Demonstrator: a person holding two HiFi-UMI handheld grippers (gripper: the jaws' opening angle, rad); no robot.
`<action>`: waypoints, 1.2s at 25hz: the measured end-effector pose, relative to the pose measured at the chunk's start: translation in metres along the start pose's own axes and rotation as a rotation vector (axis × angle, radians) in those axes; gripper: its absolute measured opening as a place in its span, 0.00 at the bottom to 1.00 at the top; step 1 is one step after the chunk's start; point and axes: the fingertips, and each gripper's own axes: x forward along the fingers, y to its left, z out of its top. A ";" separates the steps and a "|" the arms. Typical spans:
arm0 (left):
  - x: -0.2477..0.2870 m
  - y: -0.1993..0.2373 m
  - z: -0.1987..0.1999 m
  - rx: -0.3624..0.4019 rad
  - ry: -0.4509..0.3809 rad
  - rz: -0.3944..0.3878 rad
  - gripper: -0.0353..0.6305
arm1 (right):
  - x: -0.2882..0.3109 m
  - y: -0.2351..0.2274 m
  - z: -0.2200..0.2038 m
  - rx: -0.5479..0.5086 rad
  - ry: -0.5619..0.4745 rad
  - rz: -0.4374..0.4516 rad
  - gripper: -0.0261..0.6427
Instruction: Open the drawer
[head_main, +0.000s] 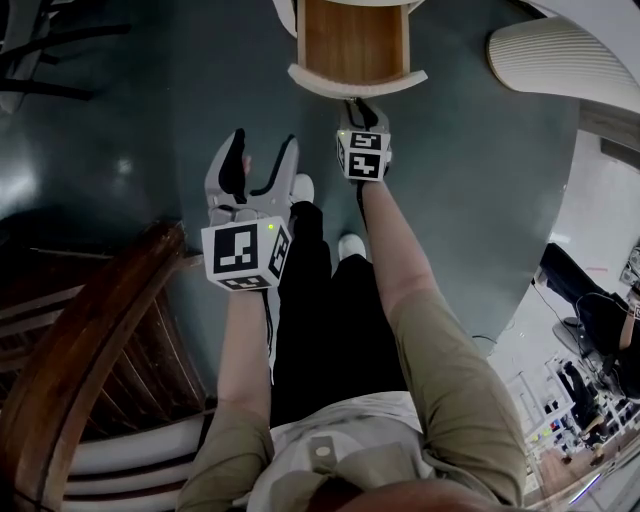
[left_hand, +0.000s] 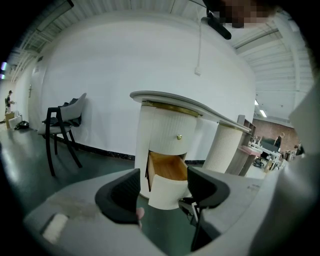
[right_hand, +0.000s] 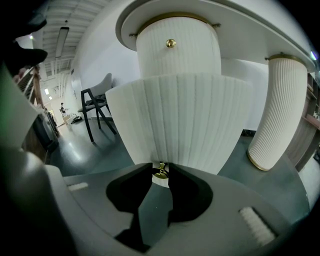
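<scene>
My right gripper (right_hand: 160, 170): jaws pinched on brass knob (right_hand: 160, 173) between them, as pull-handle for part-open drawer (right_hand: 180, 120) ahead; my left gripper (left_hand: 163, 176): jaws apart, empty, spare

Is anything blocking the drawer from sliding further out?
Nothing visible does. The right tool is shut on the brass knob of the drawer, and only bare floor lies ahead of its front. The left tool hangs open off to the side, and the person's shoes stand further back.
</scene>
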 end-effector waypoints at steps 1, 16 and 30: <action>-0.001 0.000 0.000 0.001 0.000 0.001 0.52 | -0.001 0.000 -0.001 -0.002 0.001 0.002 0.20; -0.021 -0.004 -0.008 -0.008 0.000 0.029 0.52 | -0.019 0.006 -0.018 -0.028 0.012 0.019 0.20; -0.036 -0.007 -0.013 -0.010 -0.011 0.045 0.52 | -0.034 0.013 -0.034 -0.056 0.014 0.038 0.19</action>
